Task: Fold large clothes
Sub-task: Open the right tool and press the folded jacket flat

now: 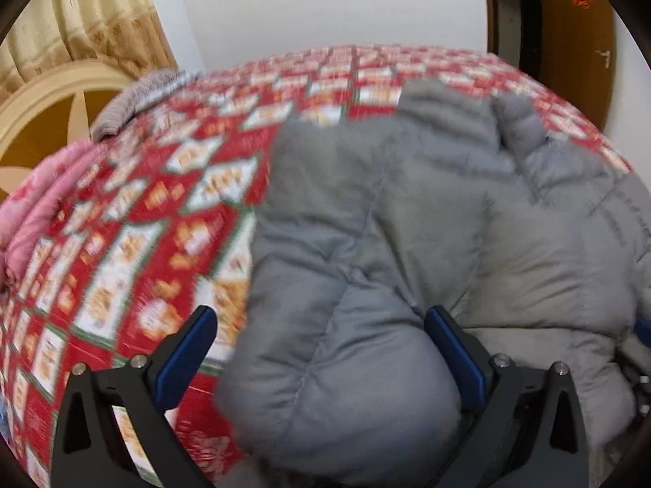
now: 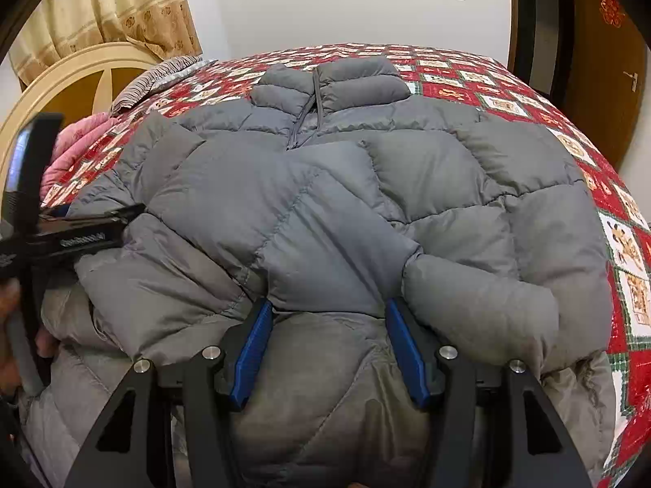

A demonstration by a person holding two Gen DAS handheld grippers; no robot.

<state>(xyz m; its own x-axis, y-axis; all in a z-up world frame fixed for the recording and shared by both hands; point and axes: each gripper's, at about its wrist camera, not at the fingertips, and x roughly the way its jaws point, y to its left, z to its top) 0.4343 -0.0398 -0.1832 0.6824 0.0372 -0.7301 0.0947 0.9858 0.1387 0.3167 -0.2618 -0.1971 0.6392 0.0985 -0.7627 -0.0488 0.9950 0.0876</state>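
A large grey puffer jacket (image 2: 407, 187) lies on the bed with its collar (image 2: 329, 81) at the far end and both sleeves folded in over the body. My right gripper (image 2: 329, 309) is open, with its blue fingers on either side of the jacket's near part, under the sleeve ends. My left gripper (image 1: 321, 321) is open wide, and a puffy fold of the jacket (image 1: 346, 284) bulges between its blue fingers. The left wrist view is blurred. The left gripper's black body shows in the right wrist view (image 2: 73, 236) at the jacket's left edge.
The bed carries a red patchwork quilt (image 1: 162, 211) (image 2: 626, 244). A pink blanket (image 2: 77, 142) and a striped grey cloth (image 2: 162, 77) lie by the cream headboard (image 2: 61, 85) at left. A curtain hangs behind, and a wooden door (image 2: 602, 61) stands at right.
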